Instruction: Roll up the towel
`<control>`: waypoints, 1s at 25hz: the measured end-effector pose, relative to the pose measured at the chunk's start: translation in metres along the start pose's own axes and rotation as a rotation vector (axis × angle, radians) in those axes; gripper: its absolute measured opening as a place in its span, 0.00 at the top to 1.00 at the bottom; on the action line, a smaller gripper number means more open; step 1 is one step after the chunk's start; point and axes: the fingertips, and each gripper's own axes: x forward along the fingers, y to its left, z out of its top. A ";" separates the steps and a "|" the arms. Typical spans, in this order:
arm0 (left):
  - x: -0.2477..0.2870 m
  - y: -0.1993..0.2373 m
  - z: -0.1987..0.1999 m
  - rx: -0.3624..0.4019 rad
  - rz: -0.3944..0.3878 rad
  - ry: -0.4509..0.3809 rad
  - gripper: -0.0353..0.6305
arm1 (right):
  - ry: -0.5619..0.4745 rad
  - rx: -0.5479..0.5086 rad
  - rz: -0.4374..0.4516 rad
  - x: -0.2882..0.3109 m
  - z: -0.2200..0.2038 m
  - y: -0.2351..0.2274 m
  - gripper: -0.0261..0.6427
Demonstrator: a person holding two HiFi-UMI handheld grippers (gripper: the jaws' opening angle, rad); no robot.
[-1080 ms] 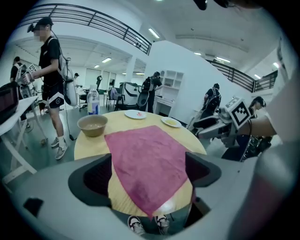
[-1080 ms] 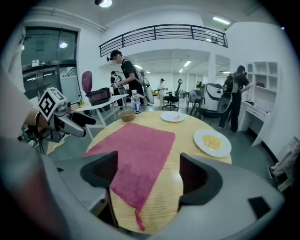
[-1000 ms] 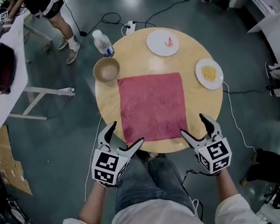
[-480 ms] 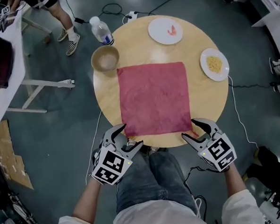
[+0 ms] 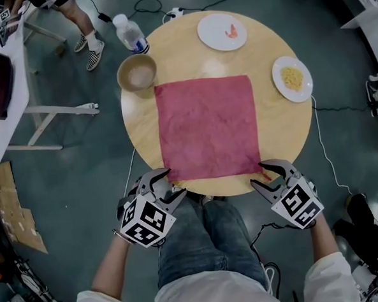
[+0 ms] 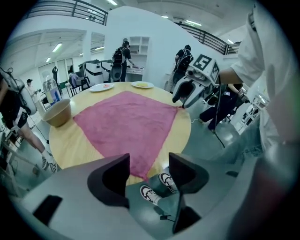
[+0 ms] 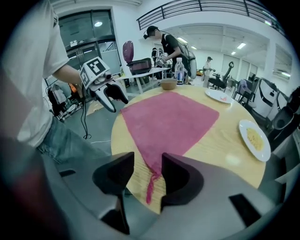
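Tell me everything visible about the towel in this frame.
The towel is a dark pink square of soft cloth, spread flat and unrolled on the round wooden table, with its near edge by the rim. A small loop trails from its near right corner. The left hand-held gripper and right hand-held gripper are closing their jaws, each around a near corner, not yet pinching it.
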 end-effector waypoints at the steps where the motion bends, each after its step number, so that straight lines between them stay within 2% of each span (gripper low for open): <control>1: 0.001 0.000 -0.001 0.016 0.000 0.009 0.55 | 0.011 -0.013 -0.001 0.001 -0.002 -0.001 0.69; 9: 0.007 -0.004 -0.009 0.132 -0.073 0.081 0.60 | 0.137 -0.117 0.004 0.005 -0.022 -0.004 0.73; 17: 0.014 0.001 -0.014 0.174 -0.093 0.116 0.66 | 0.180 -0.164 0.012 0.012 -0.024 -0.006 0.78; 23: 0.013 0.005 -0.015 0.192 -0.092 0.113 0.75 | 0.191 -0.170 -0.003 0.015 -0.023 -0.010 0.82; 25: 0.013 0.006 -0.015 0.224 -0.084 0.119 0.76 | 0.193 -0.172 -0.014 0.015 -0.022 -0.011 0.84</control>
